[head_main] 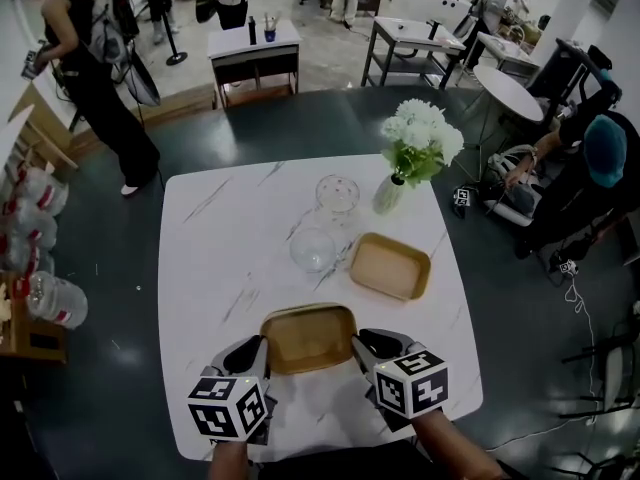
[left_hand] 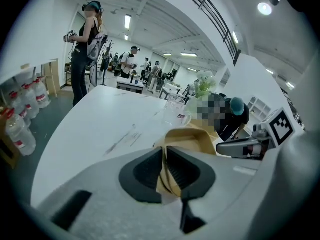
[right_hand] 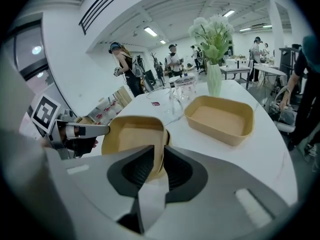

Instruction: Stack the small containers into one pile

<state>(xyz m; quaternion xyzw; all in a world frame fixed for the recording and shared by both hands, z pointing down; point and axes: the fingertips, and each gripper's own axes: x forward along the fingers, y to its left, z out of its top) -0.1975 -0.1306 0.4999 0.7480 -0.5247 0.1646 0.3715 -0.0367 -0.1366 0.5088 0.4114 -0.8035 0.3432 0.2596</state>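
A tan oblong container [head_main: 308, 338] rests near the front edge of the white marble table [head_main: 215, 258], between my two grippers. My left gripper [head_main: 258, 348] has the container's left rim [left_hand: 192, 141] in its jaws [left_hand: 164, 166], and the pads lie close against the thin wall. My right gripper [head_main: 362, 343] straddles the right rim [right_hand: 132, 136]; its jaws [right_hand: 159, 159] stand slightly apart around the wall, with a gap showing. A second tan container [head_main: 390, 265] [right_hand: 220, 118] sits empty farther back on the right.
Two clear bowls [head_main: 313, 250] [head_main: 337, 193] stand mid-table behind the containers. A vase of white flowers [head_main: 388, 194] is at the back right. People, tables and water bottles [head_main: 55, 303] surround the table on the dark floor.
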